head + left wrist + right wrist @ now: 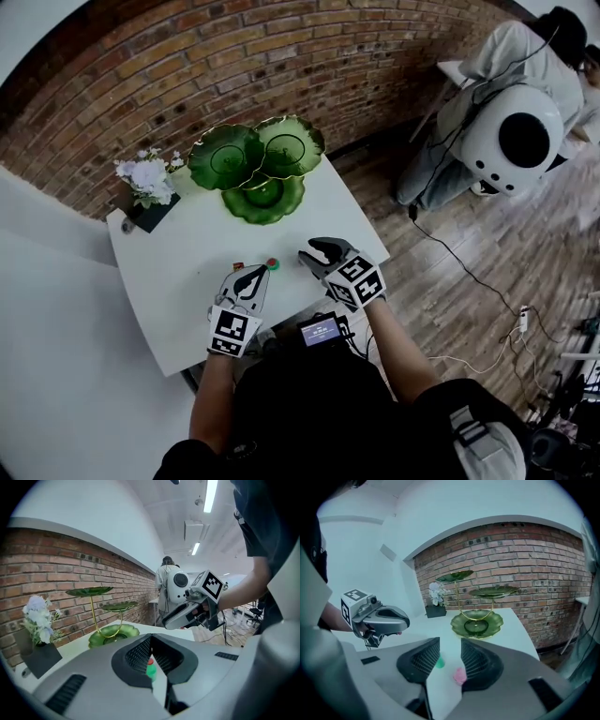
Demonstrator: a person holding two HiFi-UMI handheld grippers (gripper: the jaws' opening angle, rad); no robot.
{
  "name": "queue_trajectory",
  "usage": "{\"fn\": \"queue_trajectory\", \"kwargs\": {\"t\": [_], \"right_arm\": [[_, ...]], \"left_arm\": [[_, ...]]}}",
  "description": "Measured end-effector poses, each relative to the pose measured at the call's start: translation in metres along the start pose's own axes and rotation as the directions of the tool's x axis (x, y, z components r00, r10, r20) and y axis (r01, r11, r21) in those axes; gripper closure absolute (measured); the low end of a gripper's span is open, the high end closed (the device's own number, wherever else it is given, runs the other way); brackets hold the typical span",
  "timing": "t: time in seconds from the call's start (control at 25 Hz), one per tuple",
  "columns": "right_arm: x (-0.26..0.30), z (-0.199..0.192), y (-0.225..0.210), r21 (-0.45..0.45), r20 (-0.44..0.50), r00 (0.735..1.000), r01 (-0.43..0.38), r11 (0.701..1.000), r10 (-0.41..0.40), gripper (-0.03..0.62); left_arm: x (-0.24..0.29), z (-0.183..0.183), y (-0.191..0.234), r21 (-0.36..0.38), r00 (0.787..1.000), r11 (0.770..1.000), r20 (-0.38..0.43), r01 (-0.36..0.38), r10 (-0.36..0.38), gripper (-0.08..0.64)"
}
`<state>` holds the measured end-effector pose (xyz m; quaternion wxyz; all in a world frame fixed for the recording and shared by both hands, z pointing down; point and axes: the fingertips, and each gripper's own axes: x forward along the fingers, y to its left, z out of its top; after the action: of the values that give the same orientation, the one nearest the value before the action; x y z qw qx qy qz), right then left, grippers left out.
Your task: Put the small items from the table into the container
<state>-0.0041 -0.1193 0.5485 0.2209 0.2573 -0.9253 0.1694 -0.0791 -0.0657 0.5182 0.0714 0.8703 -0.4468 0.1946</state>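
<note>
The left gripper point(255, 274) at the near left points slightly downward, jaws pressed together. Just right of it, the right gripper point(312, 253) tilts downward too, jaws apart. The left forearm point(214, 394) and right forearm point(398, 352) reach forward.

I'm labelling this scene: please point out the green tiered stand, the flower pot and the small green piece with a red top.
green tiered stand point(225, 155): head view, bare surface of its left dish.
flower pot point(150, 214): head view, its dark side.
small green piece point(272, 263): head view, its red top.

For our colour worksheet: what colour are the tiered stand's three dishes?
The dishes are green, gold-rimmed; head view shows best.
</note>
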Motion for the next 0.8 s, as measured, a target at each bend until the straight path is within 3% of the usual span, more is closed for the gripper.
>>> {"fn": "queue_trajectory", "kwargs": {"t": [0.36,0.8], "right_arm": [[0.027,-0.042,-0.016,0.023,-0.093,0.996,-0.009,1.000,0.011,0.370],[0.056,-0.093,-0.019,0.037,-0.195,0.981,-0.002,0.999,0.009,0.353]], "left_arm": [[-0.016,-0.036,0.000,-0.062,0.996,0.997,-0.075,-0.044,0.039,0.549],[-0.025,-0.053,-0.002,-0.078,0.990,0.995,-0.127,-0.066,0.056,0.549]]}}
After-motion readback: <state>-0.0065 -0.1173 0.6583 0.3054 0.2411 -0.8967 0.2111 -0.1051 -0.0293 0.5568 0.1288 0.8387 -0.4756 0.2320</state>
